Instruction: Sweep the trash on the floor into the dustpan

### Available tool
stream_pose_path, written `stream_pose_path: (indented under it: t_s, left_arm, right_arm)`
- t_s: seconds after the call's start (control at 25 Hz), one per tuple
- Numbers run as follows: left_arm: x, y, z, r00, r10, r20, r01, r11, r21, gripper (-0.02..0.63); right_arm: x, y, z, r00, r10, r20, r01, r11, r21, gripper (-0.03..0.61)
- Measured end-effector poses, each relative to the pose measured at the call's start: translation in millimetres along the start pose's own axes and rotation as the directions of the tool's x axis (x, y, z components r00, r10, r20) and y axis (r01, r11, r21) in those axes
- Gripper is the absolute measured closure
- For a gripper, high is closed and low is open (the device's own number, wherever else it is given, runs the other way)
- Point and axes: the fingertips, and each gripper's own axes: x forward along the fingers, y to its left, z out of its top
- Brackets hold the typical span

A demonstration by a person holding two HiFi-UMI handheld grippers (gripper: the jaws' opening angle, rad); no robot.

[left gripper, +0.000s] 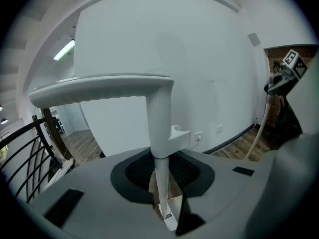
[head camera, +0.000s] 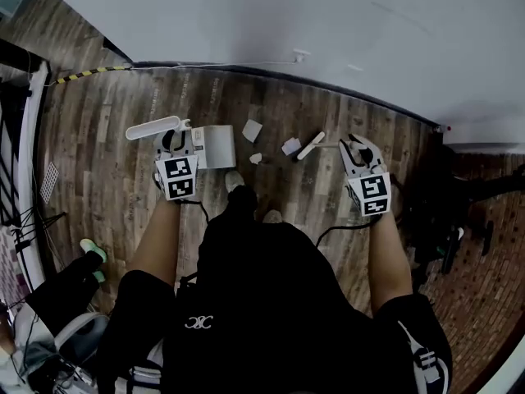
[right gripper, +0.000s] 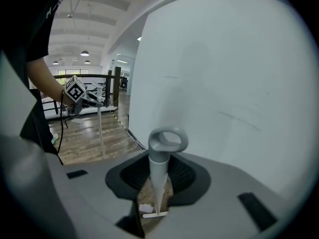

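Trash (head camera: 252, 130) loose on the wood floor (head camera: 115, 138), none seen in the dustpan (head camera: 215, 146); sweeping judged hardly begun. Nearest: left gripper (head camera: 174, 140) clamped on the dustpan handle (left gripper: 158, 133), right gripper (head camera: 358, 151) clamped on the broom handle (right gripper: 158, 176). Farther: dustpan at left, trash just right of it, broom head (head camera: 311, 145) beside the pieces.

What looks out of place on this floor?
A few white paper scraps lie loose on the wooden floor, between the dustpan and the head of the broom. They look like litter; nothing seems broken or spilled.
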Motion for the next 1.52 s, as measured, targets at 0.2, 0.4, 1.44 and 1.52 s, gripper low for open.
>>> stream_pose_path:
  t_s: [0.2,0.4,1.44,1.52]
  left_arm:
    - [67,3,-26,0.998,-0.061,-0.031,0.062,0.998,0.024,0.526]
    - [119,5,-43,0.994,-0.103,-0.045,0.105,0.994,0.033,0.526]
    - [126,4,-53,0.977,-0.212,0.032,0.213,0.976,-0.049,0.526]
    - [124,9,-55,0.977,-0.208,0.039,0.21,0.976,-0.058,0.527]
  right_arm:
    - [44,31,27,0.995,0.081,-0.058,-0.087,0.991,-0.105,0.474]
    - [79,78,43,0.981,0.169,-0.099,-0.185,0.968,-0.173,0.474]
    - [195,247,227,0.804,0.568,0.177,-0.52,0.816,-0.253,0.474]
    - [193,260,242,0.777,0.596,0.202,-0.548,0.798,-0.251,0.474]
